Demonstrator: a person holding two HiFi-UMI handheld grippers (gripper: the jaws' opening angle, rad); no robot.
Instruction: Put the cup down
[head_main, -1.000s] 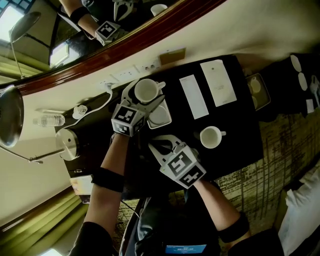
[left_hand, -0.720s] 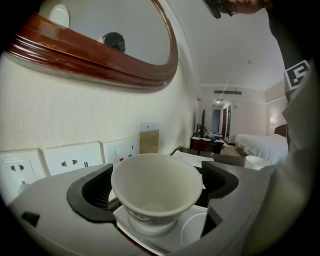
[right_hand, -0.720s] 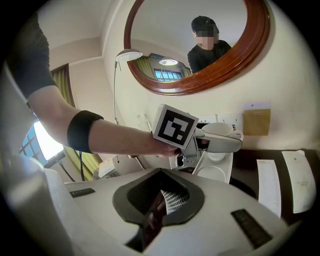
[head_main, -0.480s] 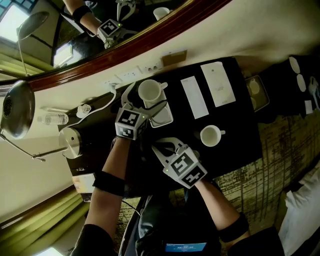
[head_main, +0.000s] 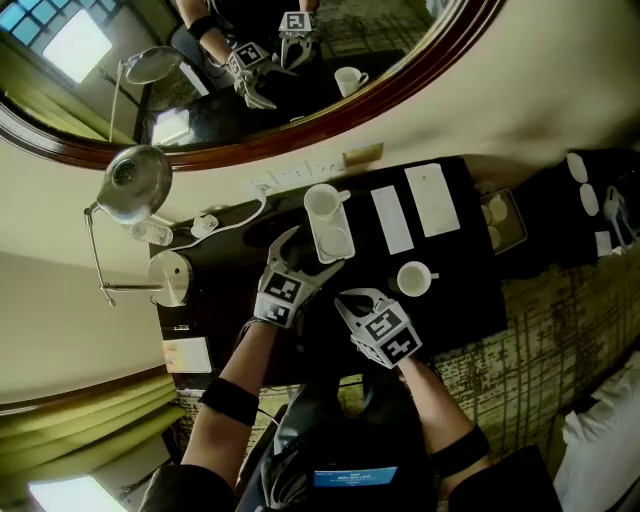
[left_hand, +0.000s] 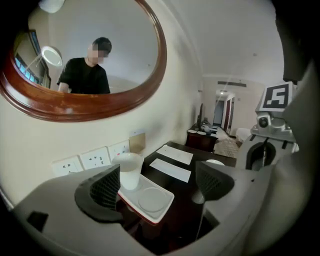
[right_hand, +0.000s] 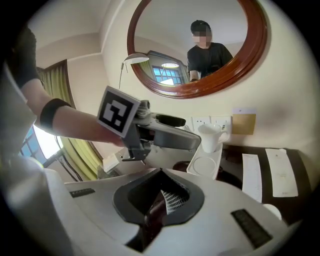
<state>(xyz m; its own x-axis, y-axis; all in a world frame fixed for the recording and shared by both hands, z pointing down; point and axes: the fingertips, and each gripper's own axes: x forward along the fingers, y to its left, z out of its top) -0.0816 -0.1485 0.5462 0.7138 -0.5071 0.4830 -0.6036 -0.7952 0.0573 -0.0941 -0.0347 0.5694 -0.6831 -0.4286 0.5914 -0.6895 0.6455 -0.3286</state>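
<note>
While hanging over the near half of the dark surface, reaches forward and down with the left claw: jaws spread wide, just now closing a little, pinching nothing. White cup upright on the wall end of the white tray, ahead of those jaws and apart from them. Right claw just beside the left, tilted down likewise, jaws pressed together on nothing.

Open dark room right of the tray, up to the paper cards lying side by side near the back. More bare room around the second cup, standing right of the right claw. Back edge hemmed by wall, sockets and round mirror; right and near edges dropping to patterned carpet.

Counted: two cups, one tray, two cards, two claws, with a bare forearm and a black wristband behind each.
</note>
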